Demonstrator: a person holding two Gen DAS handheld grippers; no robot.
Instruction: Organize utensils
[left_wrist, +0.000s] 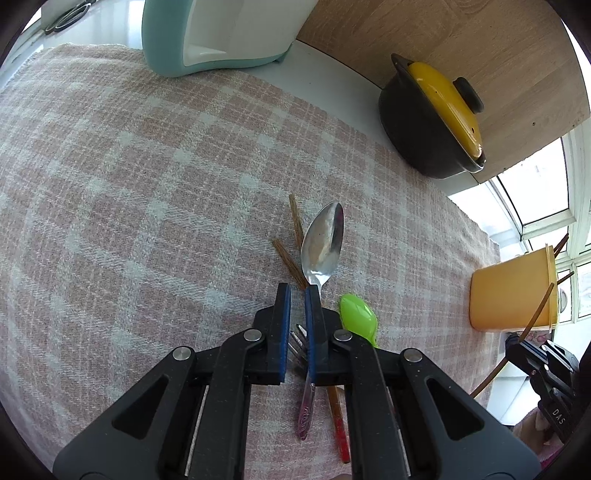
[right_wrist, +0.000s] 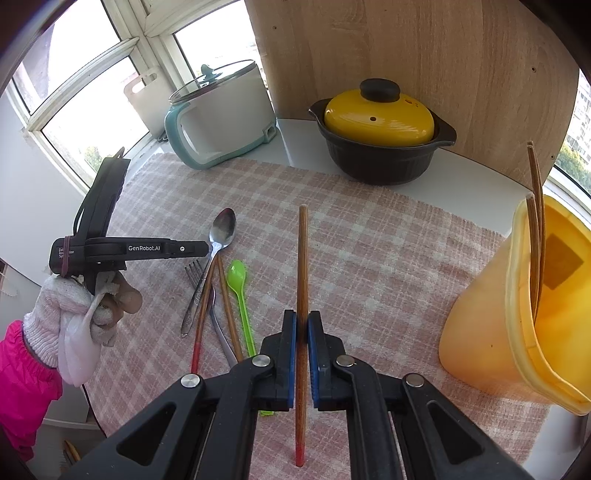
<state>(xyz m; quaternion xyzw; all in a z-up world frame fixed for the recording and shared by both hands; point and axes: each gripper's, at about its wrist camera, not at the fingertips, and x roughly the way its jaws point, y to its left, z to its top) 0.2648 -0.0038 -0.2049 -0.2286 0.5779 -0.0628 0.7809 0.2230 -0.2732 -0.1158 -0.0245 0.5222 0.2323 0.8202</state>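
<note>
Left wrist view: camera sits behind the left gripper (left_wrist: 297, 295), looks steeply down along its fingers, close above the checked cloth (left_wrist: 129, 184). Right wrist view: same mounting behind the right gripper (right_wrist: 303, 321), tilted down, a little farther back, facing the wooden panel (right_wrist: 424, 55). Shared: cloth, metal spoon (left_wrist: 323, 236), green spoon (left_wrist: 358, 317), black pot (left_wrist: 421, 125), yellow cup (left_wrist: 513, 295), white cooker (left_wrist: 221, 33).
</note>
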